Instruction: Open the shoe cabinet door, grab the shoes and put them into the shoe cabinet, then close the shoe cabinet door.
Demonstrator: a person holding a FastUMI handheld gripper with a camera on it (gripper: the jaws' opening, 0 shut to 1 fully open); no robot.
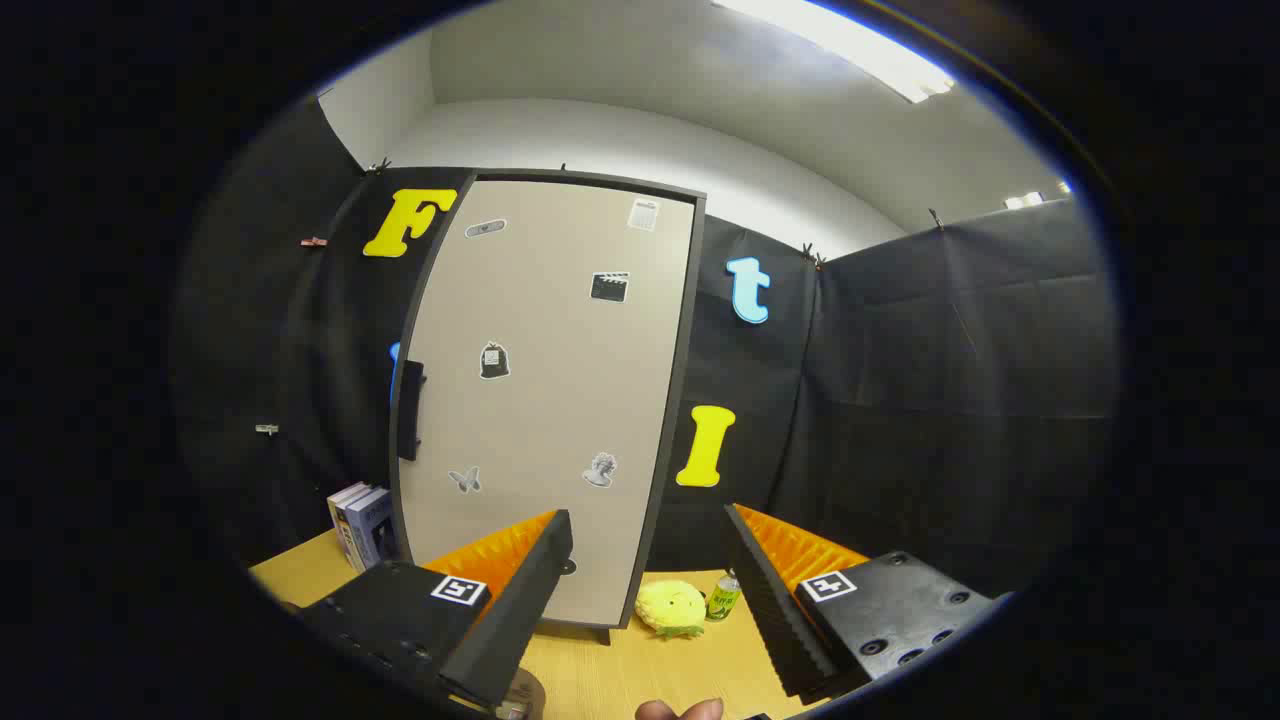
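light wooden table, booth walled in black cloth. shoe cabinet upright at the table's rear edge, long axis vertical, door shut, facing the gripper; fingers wide, empty.

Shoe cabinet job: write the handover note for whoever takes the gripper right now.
Gripper: open, holding nothing, fingers apart and aimed at the lower part of the cabinet door.
Shoe cabinet: stands on the wooden table beyond the fingers, door shut; its dark handle sits on the door's left edge.
Yellow plush toy and small green bottle stand right of the cabinet's foot.
Done: nothing yet.
Left: open door, load shoes, close door.
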